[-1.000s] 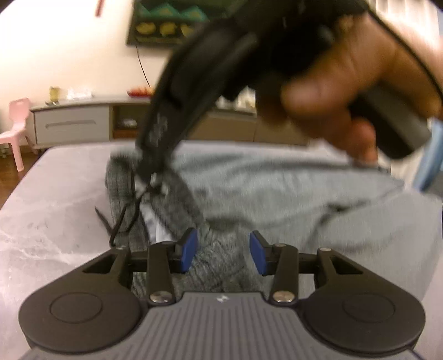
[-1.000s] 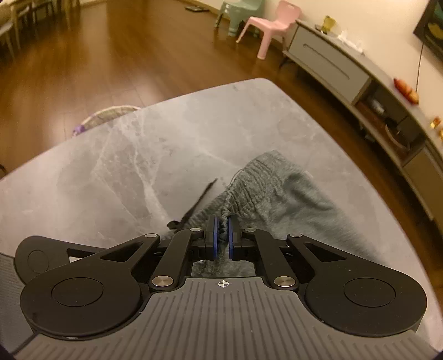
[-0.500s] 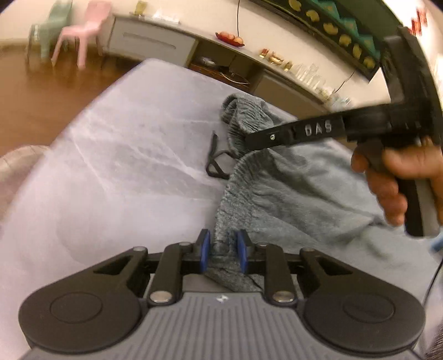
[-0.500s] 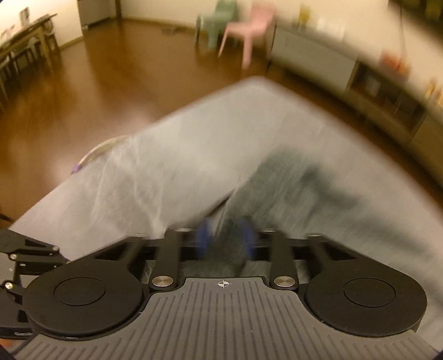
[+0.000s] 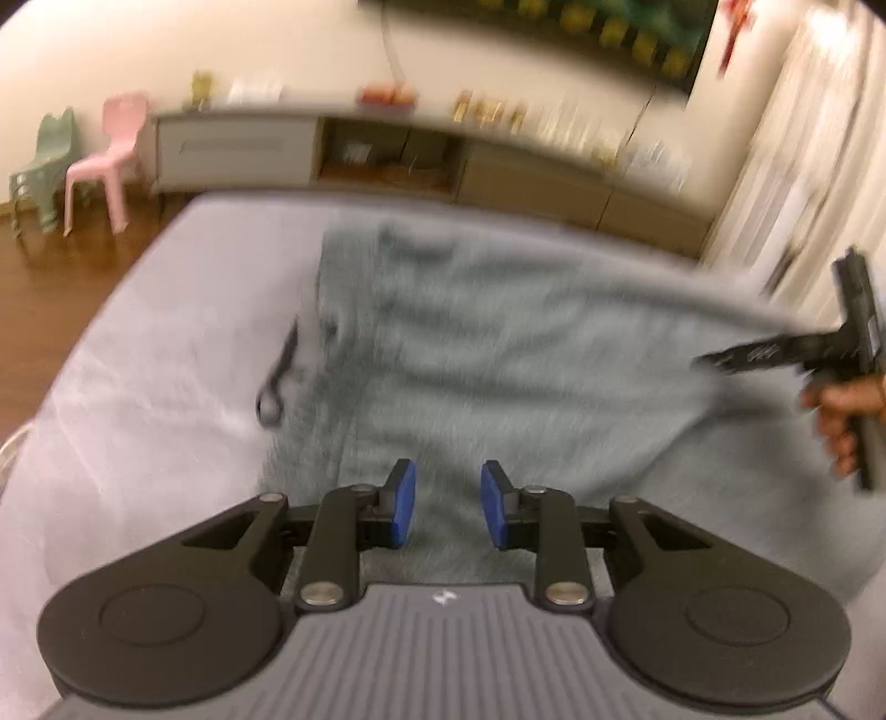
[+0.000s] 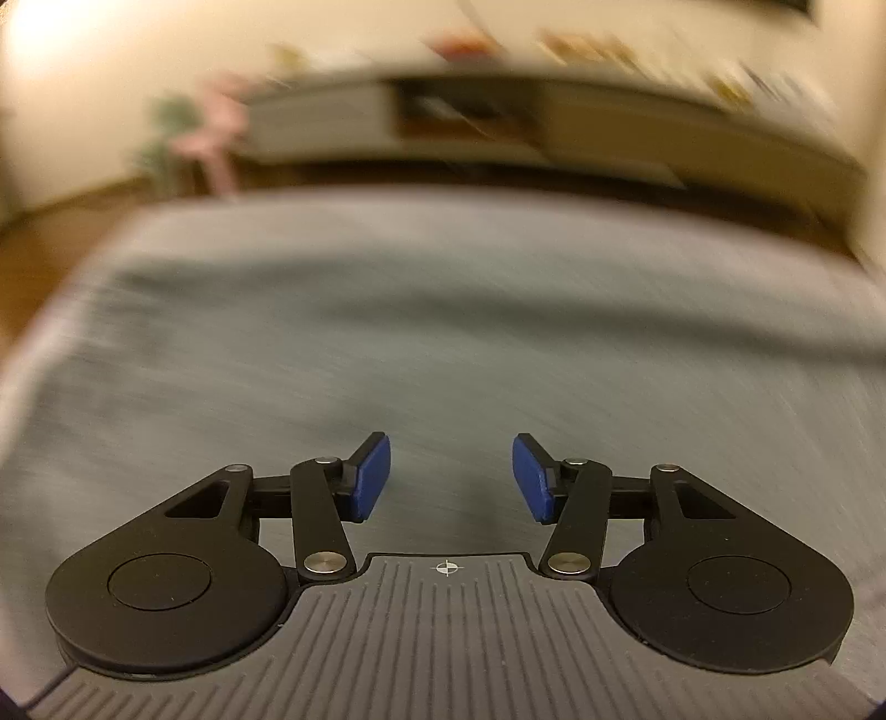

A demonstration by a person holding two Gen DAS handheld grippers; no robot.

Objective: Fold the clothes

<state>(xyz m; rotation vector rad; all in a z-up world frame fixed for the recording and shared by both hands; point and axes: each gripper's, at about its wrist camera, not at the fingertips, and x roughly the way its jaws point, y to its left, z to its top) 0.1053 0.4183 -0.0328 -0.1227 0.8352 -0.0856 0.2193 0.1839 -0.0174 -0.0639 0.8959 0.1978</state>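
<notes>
Both the left gripper point(image 5: 447, 503) and right gripper point(image 6: 451, 477) gape empty above the grey garment point(image 5: 498, 354) spread on the table point(image 5: 138, 399).

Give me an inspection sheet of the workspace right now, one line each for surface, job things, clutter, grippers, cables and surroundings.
Surface: grey marble table, bare on the left.
Job's things: grey sweatpants spread over the table, dark drawstring trailing off the left edge of the cloth.
Clutter: nothing seen.
Grippers: left gripper open over the cloth; right gripper open, empty.
Cables: one cord on the wall.
Surroundings: sideboard, pink chair, green chair, wood floor; views blurred.
</notes>
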